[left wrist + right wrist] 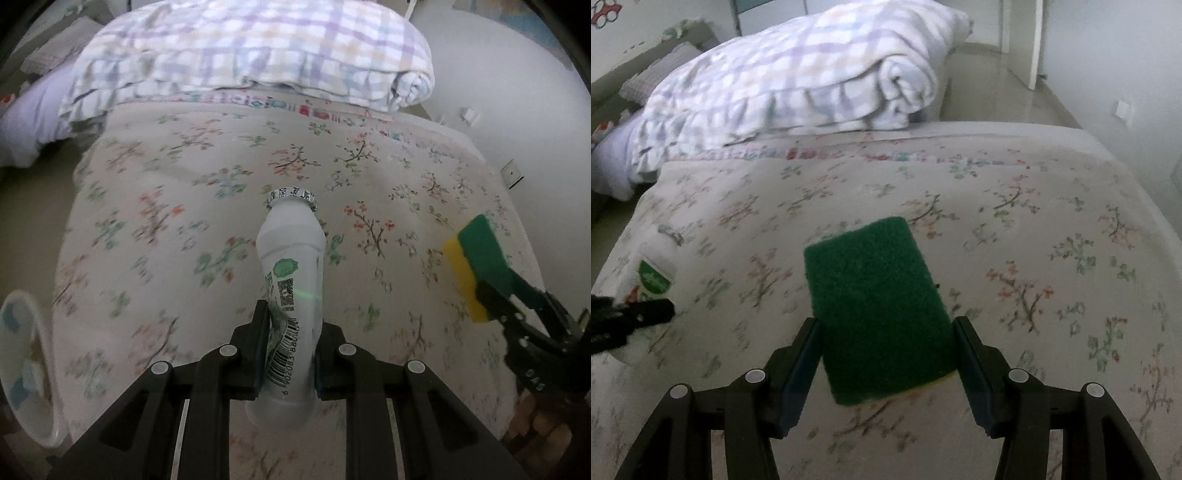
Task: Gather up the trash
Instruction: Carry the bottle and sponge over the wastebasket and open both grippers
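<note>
Left gripper [290, 343] clamps white bottle [291, 280] mid-body above the bed [184, 206] | looks light, thin, crushable | right gripper [886, 354] pinches soft sponge [875, 295] by its edges | folded blanket [798, 74] beyond

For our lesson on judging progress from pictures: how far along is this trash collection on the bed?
Done: the floral bedspread shows no other loose trash in either view. In hand: the left gripper is shut on a white plastic bottle, and the right gripper clamps a green and yellow sponge. Left: dropping both somewhere. A white bin at the left wrist view's edge may be the spot.
</note>
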Demonstrator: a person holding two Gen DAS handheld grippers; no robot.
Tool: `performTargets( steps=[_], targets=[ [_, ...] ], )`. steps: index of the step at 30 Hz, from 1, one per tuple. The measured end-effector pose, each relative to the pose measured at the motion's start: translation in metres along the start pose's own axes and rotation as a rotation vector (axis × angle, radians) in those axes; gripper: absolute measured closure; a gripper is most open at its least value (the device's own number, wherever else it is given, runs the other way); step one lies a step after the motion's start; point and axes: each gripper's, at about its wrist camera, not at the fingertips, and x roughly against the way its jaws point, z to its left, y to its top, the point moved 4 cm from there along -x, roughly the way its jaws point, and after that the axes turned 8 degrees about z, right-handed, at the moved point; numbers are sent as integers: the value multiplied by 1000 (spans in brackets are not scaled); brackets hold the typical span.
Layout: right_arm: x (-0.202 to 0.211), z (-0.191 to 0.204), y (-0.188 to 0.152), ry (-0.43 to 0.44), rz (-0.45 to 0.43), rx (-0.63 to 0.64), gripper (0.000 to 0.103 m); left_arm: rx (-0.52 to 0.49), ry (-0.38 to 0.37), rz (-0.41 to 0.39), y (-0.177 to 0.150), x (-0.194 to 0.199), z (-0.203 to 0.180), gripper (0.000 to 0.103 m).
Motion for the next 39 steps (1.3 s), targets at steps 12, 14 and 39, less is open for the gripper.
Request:
performTargets(
  steps=[12,14,39],
  targets=[
    [19,66,-31,36,-10,148,41,169,-52,-57,-57,47,71,82],
    [18,81,-35,50,-7,174,41,200,-45,-71,-66,56,87,82],
    [16,245,-45,308,25,375,41,640,79,-162,-116,82,278,59]
  ],
)
